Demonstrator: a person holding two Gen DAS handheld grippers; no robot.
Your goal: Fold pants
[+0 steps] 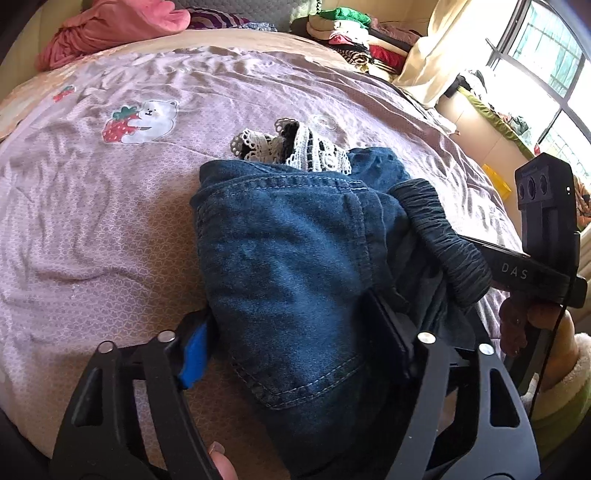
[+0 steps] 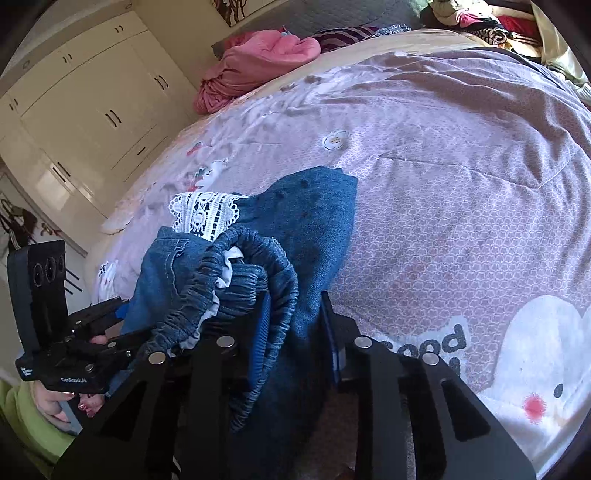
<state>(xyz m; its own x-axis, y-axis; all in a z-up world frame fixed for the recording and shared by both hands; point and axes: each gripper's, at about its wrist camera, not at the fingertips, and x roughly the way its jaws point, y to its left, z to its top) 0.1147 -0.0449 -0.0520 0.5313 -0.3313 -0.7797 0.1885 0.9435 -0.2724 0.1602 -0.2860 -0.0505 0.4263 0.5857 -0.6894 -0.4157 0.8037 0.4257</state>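
Blue denim pants [image 1: 288, 266] with white lace trim [image 1: 310, 147] lie bunched on the pink bedspread [image 1: 110, 221]. My left gripper [image 1: 295, 339] has its fingers around a thick fold of the pants, near the back pocket. The right gripper's body [image 1: 546, 229] shows at the far right, by the elastic waistband [image 1: 447, 240]. In the right wrist view my right gripper [image 2: 299, 332] is shut on the pants [image 2: 310, 221] at the gathered waistband [image 2: 258, 266]. The lace [image 2: 203, 218] sticks out beyond. The left gripper [image 2: 92, 332] shows at the left edge, against the pants.
A pink garment pile [image 1: 110, 29] lies at the head of the bed. Stacked clothes [image 1: 351, 33] sit at the far right corner. A window [image 1: 546, 74] is at the right, white wardrobes [image 2: 85, 103] at the left. The bedspread [image 2: 461, 184] stretches flat around the pants.
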